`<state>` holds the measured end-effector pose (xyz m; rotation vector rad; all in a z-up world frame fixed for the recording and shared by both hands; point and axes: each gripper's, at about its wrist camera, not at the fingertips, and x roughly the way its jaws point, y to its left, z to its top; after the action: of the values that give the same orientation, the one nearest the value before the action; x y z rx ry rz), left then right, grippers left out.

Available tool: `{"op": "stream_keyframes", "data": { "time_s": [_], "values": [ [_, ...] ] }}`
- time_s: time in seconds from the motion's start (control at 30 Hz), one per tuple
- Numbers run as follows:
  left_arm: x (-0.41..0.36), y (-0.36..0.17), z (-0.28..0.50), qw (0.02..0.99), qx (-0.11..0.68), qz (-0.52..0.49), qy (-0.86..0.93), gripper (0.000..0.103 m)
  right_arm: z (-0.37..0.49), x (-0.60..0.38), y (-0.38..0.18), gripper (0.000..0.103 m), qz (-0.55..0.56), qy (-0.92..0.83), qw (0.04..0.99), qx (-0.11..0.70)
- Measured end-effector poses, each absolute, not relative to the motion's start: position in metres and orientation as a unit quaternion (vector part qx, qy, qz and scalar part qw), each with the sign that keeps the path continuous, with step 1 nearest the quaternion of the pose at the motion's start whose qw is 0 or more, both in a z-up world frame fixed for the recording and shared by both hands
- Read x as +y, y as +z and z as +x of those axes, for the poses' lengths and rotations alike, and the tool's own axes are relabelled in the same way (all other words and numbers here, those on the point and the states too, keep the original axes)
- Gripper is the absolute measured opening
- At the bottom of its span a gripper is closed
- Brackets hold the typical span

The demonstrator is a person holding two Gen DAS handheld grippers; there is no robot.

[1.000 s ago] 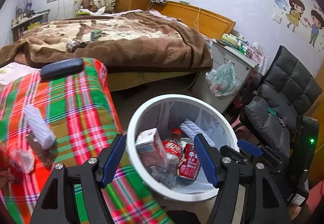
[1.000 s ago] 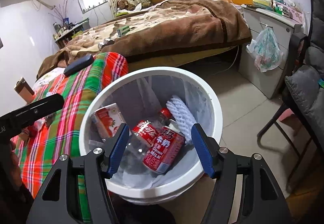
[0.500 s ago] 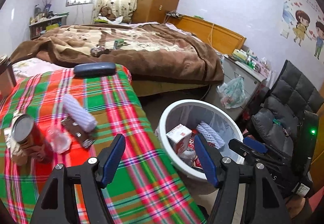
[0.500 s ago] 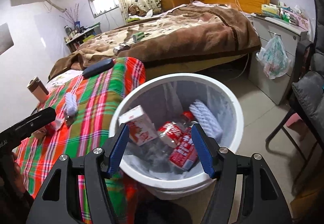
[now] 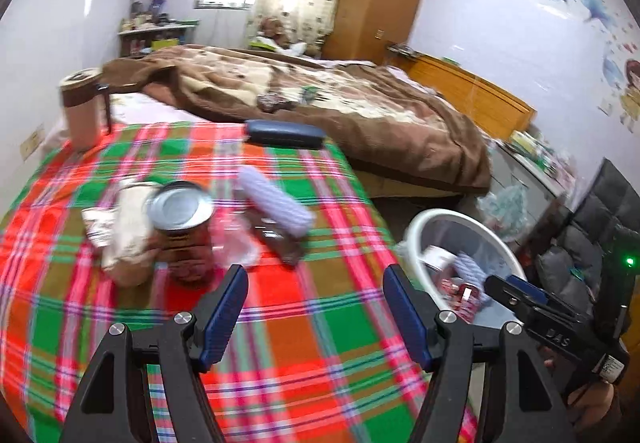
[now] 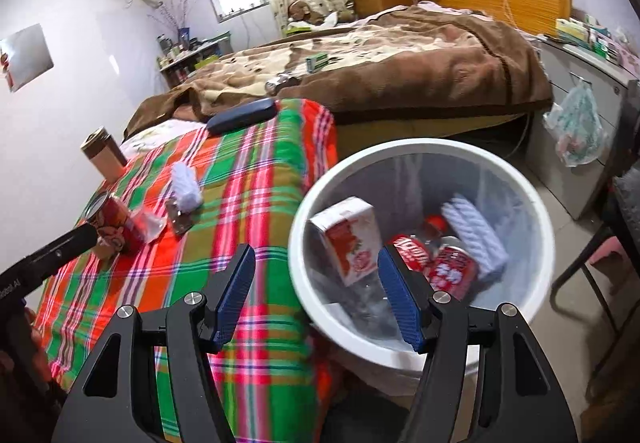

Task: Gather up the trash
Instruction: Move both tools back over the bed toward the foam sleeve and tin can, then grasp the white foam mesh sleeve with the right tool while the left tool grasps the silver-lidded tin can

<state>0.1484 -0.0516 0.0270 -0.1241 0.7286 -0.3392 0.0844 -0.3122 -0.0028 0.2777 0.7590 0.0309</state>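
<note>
My left gripper (image 5: 316, 309) hangs open and empty over the plaid tablecloth (image 5: 312, 327). Ahead of it on the cloth stand a red can (image 5: 186, 231) with a silver lid, crumpled paper (image 5: 128, 231) to its left, clear plastic wrap (image 5: 236, 243), a white ribbed roll (image 5: 276, 201) and a dark wrapper (image 5: 280, 243). The white bin (image 6: 532, 203) sits on the floor right of the table, holding a carton (image 6: 348, 239), red-labelled bottles (image 6: 440, 263) and a white ribbed piece (image 6: 476, 231). My right gripper (image 6: 316, 301) is open and empty above the bin's near-left rim.
A dark blue case (image 5: 284, 134) lies at the table's far edge and a brown lidded cup (image 5: 82, 107) at its far left corner. A bed with a brown blanket (image 5: 320, 103) lies beyond. A grey chair (image 5: 596, 235) and a cabinet (image 6: 580, 115) with a hanging bag stand to the right.
My left gripper has swung left from above the bin to over the table, bringing the can and wrappers into view. My right gripper has shifted left toward the bin's left rim. Both stay open.
</note>
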Motion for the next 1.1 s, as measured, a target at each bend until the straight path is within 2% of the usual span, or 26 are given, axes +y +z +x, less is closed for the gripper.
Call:
{"op": "stream_keyframes", "data": {
  "time_s": [0.43, 1.1],
  "values": [
    [0.017, 0.016, 0.173, 0.925, 0.359, -0.084, -0.090, 0.070, 0.115, -0.265, 0.004, 0.065, 0.096, 0.058, 0.919, 0.377],
    [0.009, -0.004, 0.221, 0.919, 0.375, -0.072, -0.098, 0.070, 0.202, -0.197, -0.005, 0.065, 0.026, 0.156, 0.907, 0.391]
  ]
}}
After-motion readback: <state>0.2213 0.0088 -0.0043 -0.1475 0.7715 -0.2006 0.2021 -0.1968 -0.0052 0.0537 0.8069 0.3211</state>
